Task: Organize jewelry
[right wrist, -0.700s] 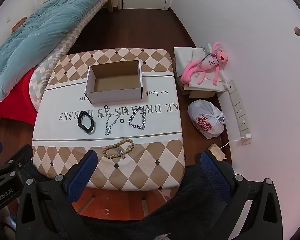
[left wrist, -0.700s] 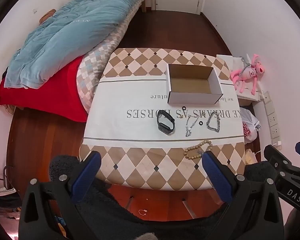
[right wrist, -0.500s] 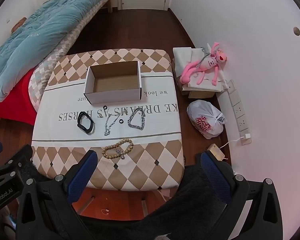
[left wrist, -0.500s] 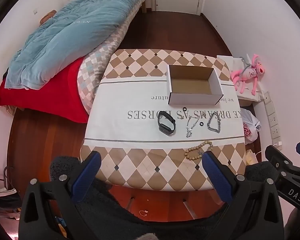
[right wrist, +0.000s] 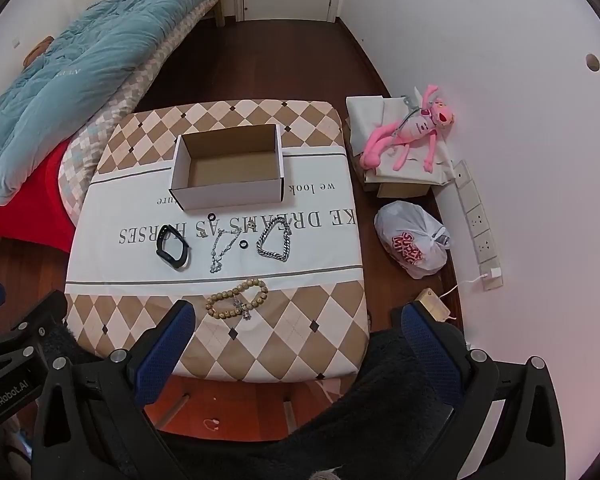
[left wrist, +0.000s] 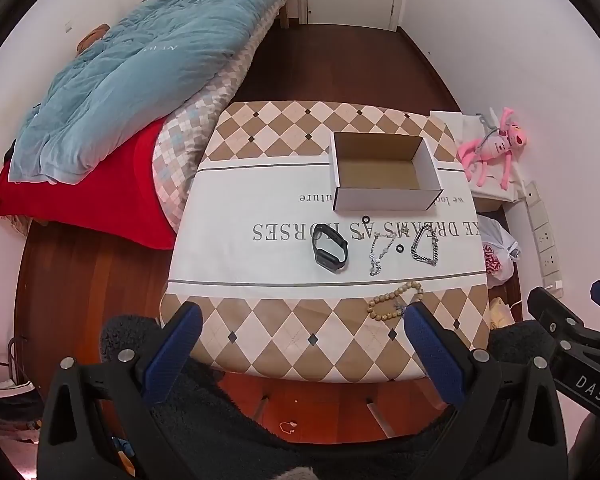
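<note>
An empty white cardboard box stands on the far half of the table. In front of it lie a black wristband, a thin silver chain, a thick silver chain bracelet, two small black rings and a wooden bead bracelet near the front. My left gripper and right gripper are both open and empty, held high above the table's near edge.
A bed with a blue duvet and red sheet stands left of the table. A pink plush toy on folded cloth, a white plastic bag and wall sockets lie right, on a wooden floor.
Both views have shifted very slightly; the table sits a touch lower and nearer in frame. Nothing on the table has moved and both grippers remain open.
</note>
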A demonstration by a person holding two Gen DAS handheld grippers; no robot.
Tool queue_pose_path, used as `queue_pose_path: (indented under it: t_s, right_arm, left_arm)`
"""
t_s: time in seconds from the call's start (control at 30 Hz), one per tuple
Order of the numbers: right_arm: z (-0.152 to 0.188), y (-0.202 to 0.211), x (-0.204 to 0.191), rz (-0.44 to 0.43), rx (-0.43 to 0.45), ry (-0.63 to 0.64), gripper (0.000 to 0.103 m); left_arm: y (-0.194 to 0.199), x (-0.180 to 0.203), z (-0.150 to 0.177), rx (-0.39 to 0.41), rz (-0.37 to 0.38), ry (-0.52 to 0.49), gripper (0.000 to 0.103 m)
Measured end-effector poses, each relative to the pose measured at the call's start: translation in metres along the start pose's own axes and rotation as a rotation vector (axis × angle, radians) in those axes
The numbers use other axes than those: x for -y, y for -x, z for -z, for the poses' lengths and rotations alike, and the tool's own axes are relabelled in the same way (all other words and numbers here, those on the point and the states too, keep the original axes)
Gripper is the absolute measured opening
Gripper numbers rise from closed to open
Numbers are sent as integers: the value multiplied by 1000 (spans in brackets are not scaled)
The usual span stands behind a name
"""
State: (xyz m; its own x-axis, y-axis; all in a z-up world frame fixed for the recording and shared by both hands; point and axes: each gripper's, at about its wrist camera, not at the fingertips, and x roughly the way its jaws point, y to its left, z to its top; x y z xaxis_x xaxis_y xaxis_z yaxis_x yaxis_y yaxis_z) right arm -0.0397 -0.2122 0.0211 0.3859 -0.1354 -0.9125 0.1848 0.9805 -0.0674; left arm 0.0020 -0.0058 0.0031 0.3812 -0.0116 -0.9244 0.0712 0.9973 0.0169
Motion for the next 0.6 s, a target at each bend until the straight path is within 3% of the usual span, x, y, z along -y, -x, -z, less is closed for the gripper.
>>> queue_pose_path:
  t_s: [0.6]
  right_arm:
    - [-8,11,-3,-9,8,10,103]
  left_arm:
    - [10,2,-8,11,3,-15,103]
